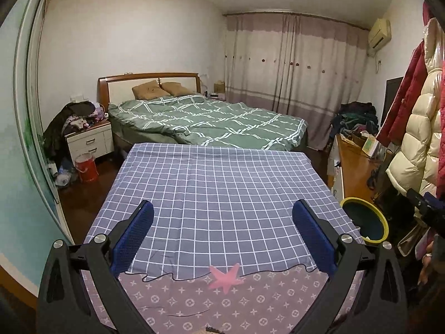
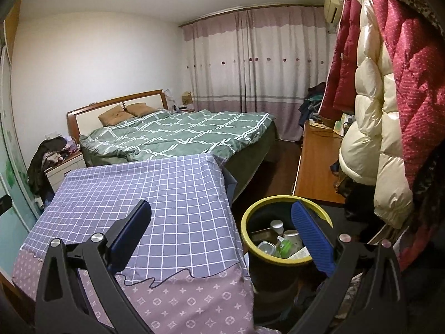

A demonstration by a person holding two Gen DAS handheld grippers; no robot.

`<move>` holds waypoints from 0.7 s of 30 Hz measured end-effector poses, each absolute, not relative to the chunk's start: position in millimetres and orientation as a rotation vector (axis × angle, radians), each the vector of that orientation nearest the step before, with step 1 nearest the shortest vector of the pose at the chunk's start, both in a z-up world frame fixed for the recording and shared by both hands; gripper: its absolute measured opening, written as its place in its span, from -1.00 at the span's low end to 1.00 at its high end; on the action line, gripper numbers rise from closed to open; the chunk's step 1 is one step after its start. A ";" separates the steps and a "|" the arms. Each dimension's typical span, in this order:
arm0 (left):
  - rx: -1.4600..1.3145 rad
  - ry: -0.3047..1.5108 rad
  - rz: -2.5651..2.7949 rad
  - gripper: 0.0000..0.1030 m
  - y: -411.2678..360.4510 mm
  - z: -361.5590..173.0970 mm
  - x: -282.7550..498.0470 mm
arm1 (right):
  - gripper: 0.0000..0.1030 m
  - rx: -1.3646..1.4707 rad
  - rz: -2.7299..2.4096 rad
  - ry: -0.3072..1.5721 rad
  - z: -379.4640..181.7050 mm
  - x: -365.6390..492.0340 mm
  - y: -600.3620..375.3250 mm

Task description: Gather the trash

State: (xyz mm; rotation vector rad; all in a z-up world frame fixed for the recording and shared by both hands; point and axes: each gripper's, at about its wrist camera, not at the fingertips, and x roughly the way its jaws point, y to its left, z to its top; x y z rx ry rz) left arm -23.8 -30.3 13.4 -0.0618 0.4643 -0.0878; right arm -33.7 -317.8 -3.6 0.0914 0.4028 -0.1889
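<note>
Left gripper (image 1: 222,217) spread wide, empty, above blue-checked cloth-covered table (image 1: 222,183); right gripper (image 2: 221,217) likewise, at table's right edge. Only right wrist view shows trash (image 2: 281,240) inside yellow-rimmed dark round bin (image 2: 246,236)

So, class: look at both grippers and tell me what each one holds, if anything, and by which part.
Nothing is held. The left gripper and the right gripper are both open, with only the checked cloth and the bin behind them.

A yellow-rimmed dark bin (image 2: 286,250) stands upright beside the checked cloth, holding bottles and containers (image 2: 281,240).
</note>
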 end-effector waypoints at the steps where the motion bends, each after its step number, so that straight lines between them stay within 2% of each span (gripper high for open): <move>1: -0.061 0.466 -0.088 0.91 -32.8 14.6 -22.8 | 0.86 0.090 -0.189 0.404 -3.8 -33.2 -317.3; 21: -0.057 0.485 -0.099 0.91 -34.2 12.6 -13.7 | 0.86 0.100 -0.192 0.404 -5.4 -32.7 -318.8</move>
